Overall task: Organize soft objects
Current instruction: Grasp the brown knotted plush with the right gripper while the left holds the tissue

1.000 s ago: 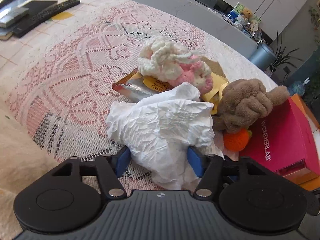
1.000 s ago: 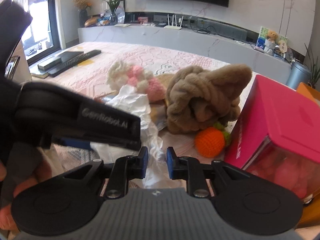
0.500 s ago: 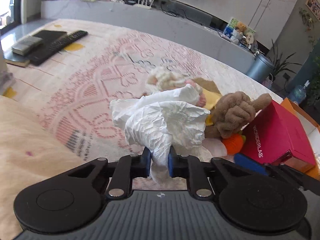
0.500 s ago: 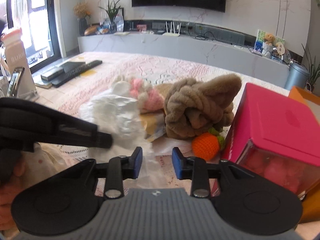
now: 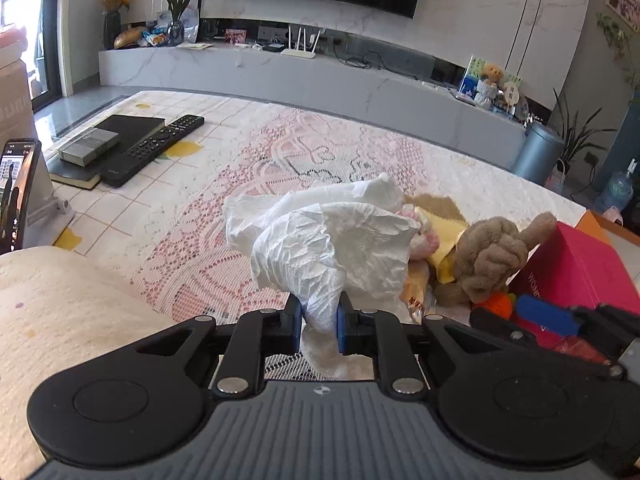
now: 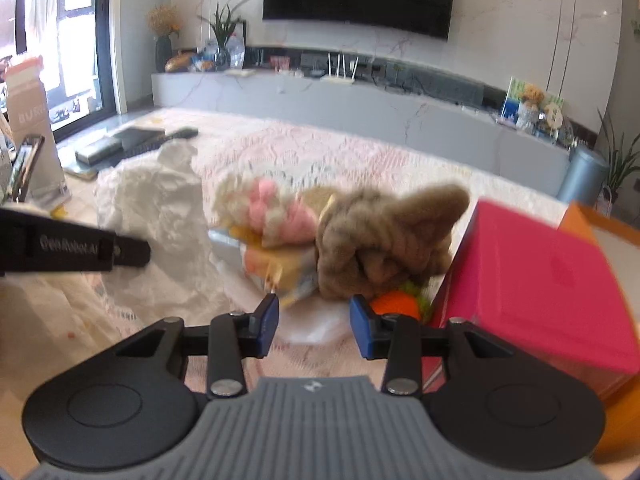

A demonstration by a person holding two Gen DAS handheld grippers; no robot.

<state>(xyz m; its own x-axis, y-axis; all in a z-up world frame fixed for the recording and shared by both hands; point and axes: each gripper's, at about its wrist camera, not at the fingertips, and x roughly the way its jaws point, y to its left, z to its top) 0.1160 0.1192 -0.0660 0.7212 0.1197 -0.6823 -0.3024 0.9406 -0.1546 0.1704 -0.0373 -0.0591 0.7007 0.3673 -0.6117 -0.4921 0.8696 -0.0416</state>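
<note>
My left gripper (image 5: 319, 328) is shut on a crumpled white tissue (image 5: 320, 236), lifted off the lace tablecloth; from the right wrist view the tissue (image 6: 156, 216) hangs at the left. Behind it lie a pink-and-cream knitted piece (image 6: 260, 208), a brown plush knot (image 6: 376, 240) and an orange crocheted carrot (image 6: 394, 306) on yellow packets (image 6: 276, 272). My right gripper (image 6: 314, 326) hovers before the pile, its jaws opening with nothing between them. Its blue fingertip (image 5: 544, 316) shows at the right of the left wrist view.
A pink box (image 6: 536, 284) stands right of the pile, an orange box (image 6: 600, 224) behind it. A remote (image 5: 156, 148), books (image 5: 100, 140) and a phone on a stand (image 5: 20, 192) sit at the table's far left. A cream cushion (image 5: 60, 312) lies near left.
My left gripper closed on the tissue and raised it off the table, tilting up toward the room. My right gripper's jaws widened and it rose a little.
</note>
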